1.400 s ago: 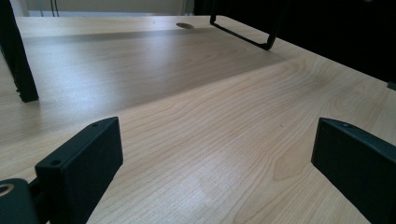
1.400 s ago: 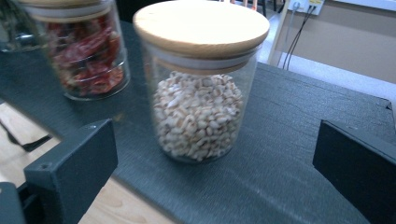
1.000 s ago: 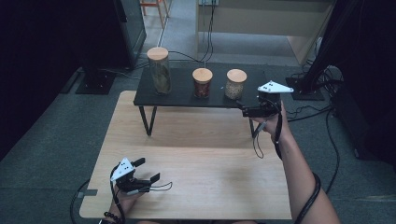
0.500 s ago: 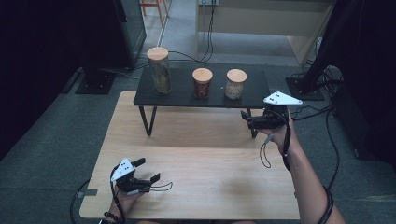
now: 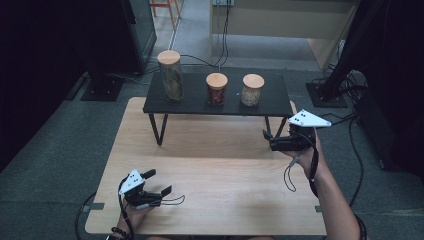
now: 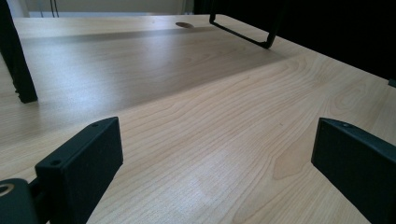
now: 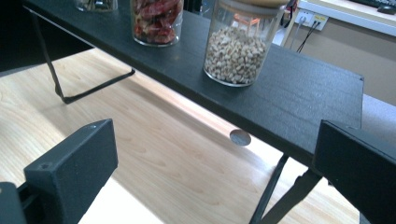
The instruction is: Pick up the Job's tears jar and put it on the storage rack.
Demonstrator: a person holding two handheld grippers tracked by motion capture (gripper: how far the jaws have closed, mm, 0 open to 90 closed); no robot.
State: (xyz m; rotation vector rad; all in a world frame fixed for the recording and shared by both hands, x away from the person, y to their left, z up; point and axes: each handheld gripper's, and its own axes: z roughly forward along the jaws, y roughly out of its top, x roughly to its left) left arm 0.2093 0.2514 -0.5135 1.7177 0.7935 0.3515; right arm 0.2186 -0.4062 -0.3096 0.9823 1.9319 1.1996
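We saw the table, pale wood, reaching from the person's side up to a black shelf on thin metal legs that stood on its far half. On the shelf stood three clear jars in a row running left to right, each capped with a round wooden lid. The tall jar at the left held something brownish that we could not make out. The middle jar held red pieces, perhaps dried chillies. The short jar, nearest the right hand, was filled most of the way with pale beans or nuts; all three stood upright and apart from one another.

The right gripper was held in the air just off the shelf's front right corner, its long axis lying across the table and its jaws pointing left, spread wide with nothing between them. In the right gripper view the short jar stood above and beyond the jaws, not touching them. A second earlier this gripper had been higher, at the shelf's right end beside that jar; it had since come back toward the person and lower.

The left gripper lay low on the table's near left part, jaws apart and empty, pointing right, unmoved since then.
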